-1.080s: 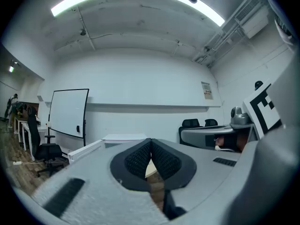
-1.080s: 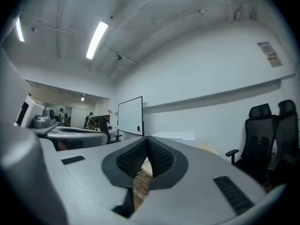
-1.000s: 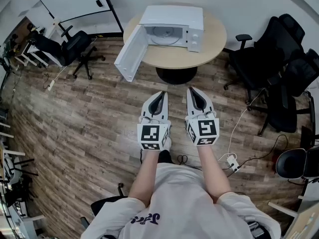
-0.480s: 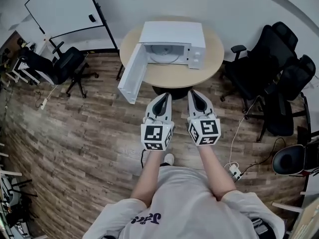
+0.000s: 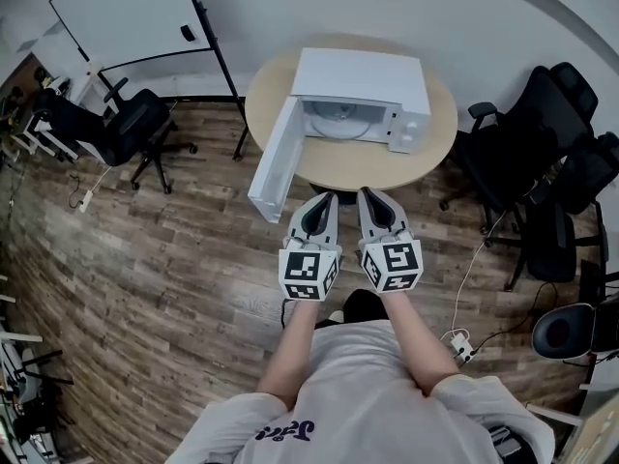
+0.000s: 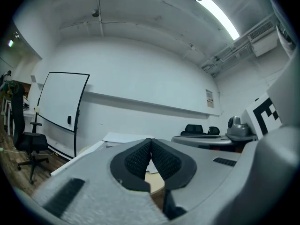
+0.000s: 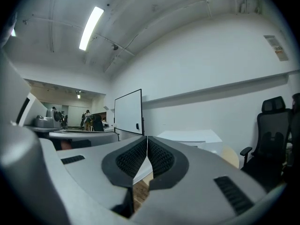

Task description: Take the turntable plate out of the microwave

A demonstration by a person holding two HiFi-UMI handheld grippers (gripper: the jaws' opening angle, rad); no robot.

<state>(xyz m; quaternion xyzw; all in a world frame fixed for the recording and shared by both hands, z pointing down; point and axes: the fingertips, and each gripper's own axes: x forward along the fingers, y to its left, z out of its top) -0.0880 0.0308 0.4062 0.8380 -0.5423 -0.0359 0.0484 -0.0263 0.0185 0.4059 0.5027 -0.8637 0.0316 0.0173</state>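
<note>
A white microwave [image 5: 365, 80] stands on a round wooden table [image 5: 358, 162], its door [image 5: 275, 161] swung open to the left. Inside it lies the round glass turntable plate [image 5: 342, 121]. My left gripper [image 5: 325, 199] and right gripper [image 5: 369, 194] are held side by side just short of the table's near edge, pointing level at the microwave. Both are shut with nothing between the jaws. In the left gripper view the left gripper [image 6: 151, 140] has its pads together, and the microwave [image 6: 123, 138] shows behind them. In the right gripper view the right gripper [image 7: 147, 138] is likewise shut before the microwave [image 7: 190, 138].
A whiteboard [image 5: 121, 14] on a stand is at the back left, with a black office chair [image 5: 121, 127] under it. More black chairs [image 5: 542, 153] crowd the right side. A power strip [image 5: 461, 346] and cable lie on the wooden floor at the right.
Both grippers have moved forward toward the table, still shut. The microwave and table now sit closer and larger in the head view.
</note>
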